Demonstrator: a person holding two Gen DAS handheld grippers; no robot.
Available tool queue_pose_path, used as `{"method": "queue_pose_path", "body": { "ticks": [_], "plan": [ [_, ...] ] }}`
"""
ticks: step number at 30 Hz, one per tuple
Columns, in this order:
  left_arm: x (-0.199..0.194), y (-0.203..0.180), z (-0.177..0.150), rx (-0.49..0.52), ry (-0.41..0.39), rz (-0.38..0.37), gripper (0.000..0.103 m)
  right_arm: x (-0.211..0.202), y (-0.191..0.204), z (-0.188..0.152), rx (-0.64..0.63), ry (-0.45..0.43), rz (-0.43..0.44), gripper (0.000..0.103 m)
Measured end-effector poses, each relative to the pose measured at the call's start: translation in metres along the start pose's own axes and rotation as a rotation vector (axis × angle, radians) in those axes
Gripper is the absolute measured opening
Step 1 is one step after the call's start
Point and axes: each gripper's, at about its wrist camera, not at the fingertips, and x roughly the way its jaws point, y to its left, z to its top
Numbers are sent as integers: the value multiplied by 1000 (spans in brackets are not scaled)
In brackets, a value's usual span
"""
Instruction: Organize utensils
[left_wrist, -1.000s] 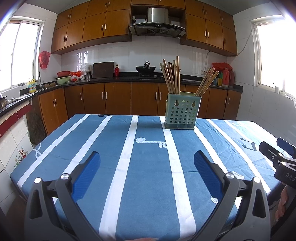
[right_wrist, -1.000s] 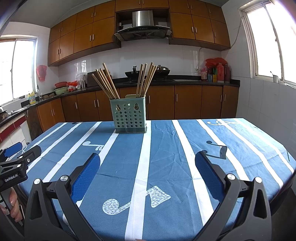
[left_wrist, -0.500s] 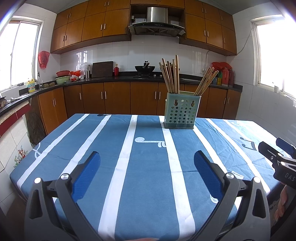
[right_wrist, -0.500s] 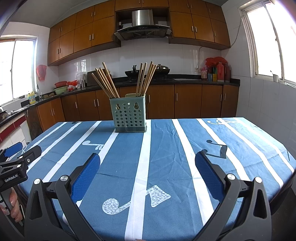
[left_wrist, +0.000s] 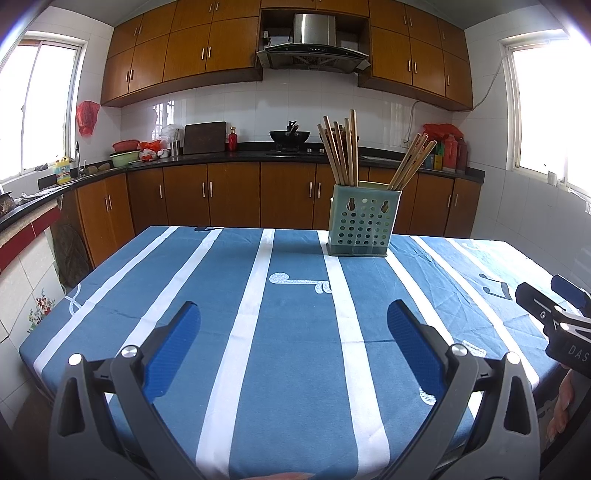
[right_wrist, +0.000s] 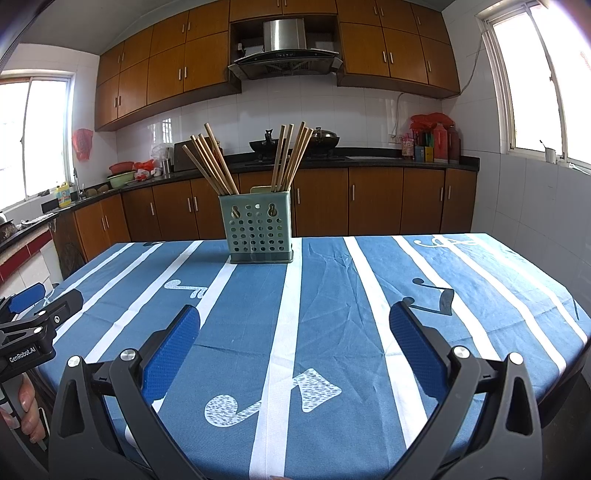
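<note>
The holder (right_wrist: 259, 229) stands upright on the table (right_wrist: 332, 314), toward the far edge, and serves as the reference point. Two bundles of chopsticks (right_wrist: 212, 162) stand in it, one fanned left and one right, apparently in separate compartments, which suggests sorting is done or nearly so. No loose utensil shows on the cloth near the holder. The left gripper (left_wrist: 293, 325) and right gripper (right_wrist: 294, 326) hover well short of the holder, above the near edge, jaws spread wide and carrying nothing, likely a neutral posture clear of the bundles
</note>
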Motion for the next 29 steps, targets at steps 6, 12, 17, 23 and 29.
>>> {"method": "queue_pose_path", "body": {
  "ticks": [6,12,17,23,29],
  "plan": [
    [0,0,0,-1,1,-3,99,0,0,0,1,1,1,101],
    [0,-1,0,-1,4,-5,99,0,0,-1,2,3,0,101],
    [1,0,2,-2,1,-7,99,-1,2,-5,6,6,1,101],
    [1,-1,2,-3,0,-10,99,-1,3,-5,8,4,0,101],
    [1,-1,2,-4,0,-11,99,0,3,-4,9,5,1,101]
  ]
}}
